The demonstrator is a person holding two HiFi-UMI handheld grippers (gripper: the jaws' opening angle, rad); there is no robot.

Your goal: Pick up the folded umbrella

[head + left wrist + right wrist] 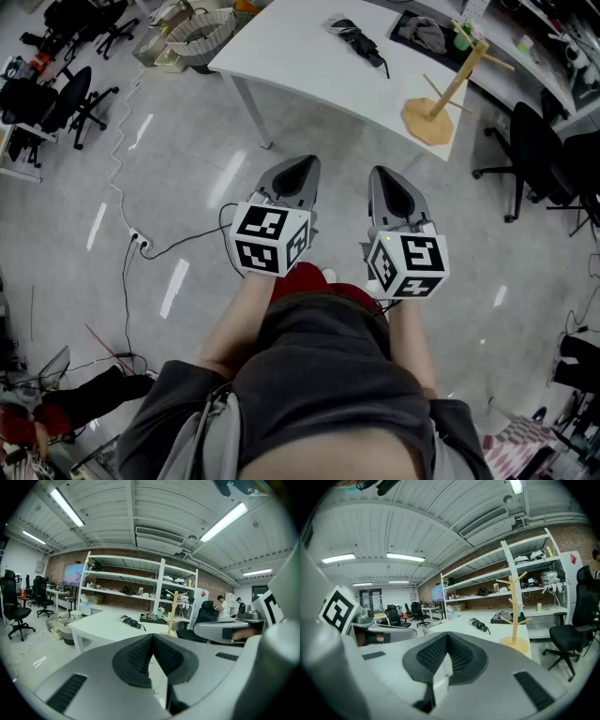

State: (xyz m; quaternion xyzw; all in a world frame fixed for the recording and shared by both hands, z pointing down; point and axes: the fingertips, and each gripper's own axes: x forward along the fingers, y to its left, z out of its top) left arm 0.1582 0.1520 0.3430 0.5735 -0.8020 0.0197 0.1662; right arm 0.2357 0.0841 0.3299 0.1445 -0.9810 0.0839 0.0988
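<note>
Lying far ahead on the white counter (281, 56), the folded umbrella (357, 40) is untouched. Left gripper (296, 173) and right gripper (395, 183) fingers are closed, empty; opening is advised before it is straddled crosswise.

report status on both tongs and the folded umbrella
Left tongs and right tongs shut, empty, over the floor. Folded umbrella untouched on white table ahead. Wooden rack stands right of it.

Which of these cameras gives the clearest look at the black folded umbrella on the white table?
The head view: the folded umbrella lies whole, seen from above, on the white table. Both gripper views show it small, far and side-on.
</note>
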